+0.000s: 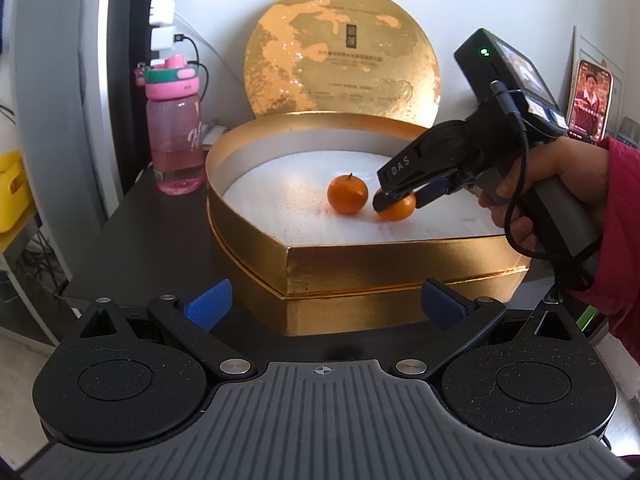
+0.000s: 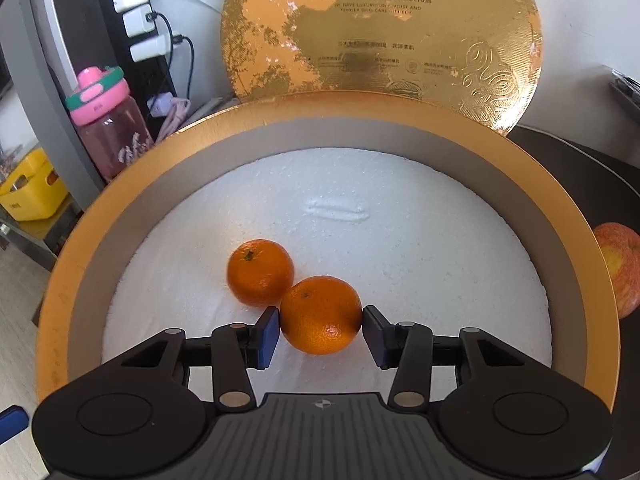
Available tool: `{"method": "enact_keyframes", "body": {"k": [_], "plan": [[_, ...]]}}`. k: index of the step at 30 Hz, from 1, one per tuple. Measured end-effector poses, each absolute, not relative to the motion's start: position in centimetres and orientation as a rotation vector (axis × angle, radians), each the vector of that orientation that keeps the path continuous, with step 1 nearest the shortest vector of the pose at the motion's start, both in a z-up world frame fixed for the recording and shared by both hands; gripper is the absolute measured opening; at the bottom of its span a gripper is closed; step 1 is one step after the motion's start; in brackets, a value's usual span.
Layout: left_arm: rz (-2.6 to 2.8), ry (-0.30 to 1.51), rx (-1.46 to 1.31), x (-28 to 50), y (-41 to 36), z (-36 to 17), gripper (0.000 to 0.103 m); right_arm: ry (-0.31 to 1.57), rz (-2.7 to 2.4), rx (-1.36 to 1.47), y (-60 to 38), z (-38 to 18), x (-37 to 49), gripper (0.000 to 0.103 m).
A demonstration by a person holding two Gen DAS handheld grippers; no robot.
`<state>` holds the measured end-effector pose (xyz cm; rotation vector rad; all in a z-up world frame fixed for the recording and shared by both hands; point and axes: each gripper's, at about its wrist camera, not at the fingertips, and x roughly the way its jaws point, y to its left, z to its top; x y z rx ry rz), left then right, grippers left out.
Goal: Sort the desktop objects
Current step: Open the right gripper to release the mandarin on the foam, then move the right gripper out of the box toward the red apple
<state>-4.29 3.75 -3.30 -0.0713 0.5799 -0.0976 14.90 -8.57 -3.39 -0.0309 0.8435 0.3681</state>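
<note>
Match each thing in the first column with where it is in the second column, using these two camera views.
Things:
1. pink water bottle
2. gold lid
3. apple
4. near orange

Places:
A. between the fingers of the right gripper
B. leaning upright against the wall behind the gold box
C. on the dark table, left of the box
D. outside the box, by its right rim

Pairs: 1-C, 2-B, 3-D, 4-A
</note>
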Motion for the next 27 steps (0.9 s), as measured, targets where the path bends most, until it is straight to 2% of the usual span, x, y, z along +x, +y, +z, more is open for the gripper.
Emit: {"method": "enact_keyframes", "body": {"k": [11, 14, 16, 21, 27], "plan": [[-0.104, 0.586, -0.069, -4.5, 3.4, -3.2, 0.103, 0.920, 0.492, -0.009, -6.8, -3.7, 13.5, 0.046], [-0.094, 0.580, -0.060, -4.7, 3.3, -3.1, 0.103, 0.914, 0.476, -0.007, -7.1, -3.6, 13.3, 0.053], [-0.090, 0.577, -0.055, -4.8, 3.2, -3.0, 0.103, 0.895, 0.460, -0.016, -7.5, -3.3, 12.8, 0.064], [-0.101, 0.568, -0.032, -5.1, 2.4, -2.7, 0.103, 0.800, 0.454, 0.021, -9.8, -1.8, 10.7, 0.073], [-0.117, 0.553, 0.018, -5.4, 0.8, -1.9, 0.103, 0.639, 0.451, 0.127, -14.0, 0.6, 6.9, 0.078]]}}
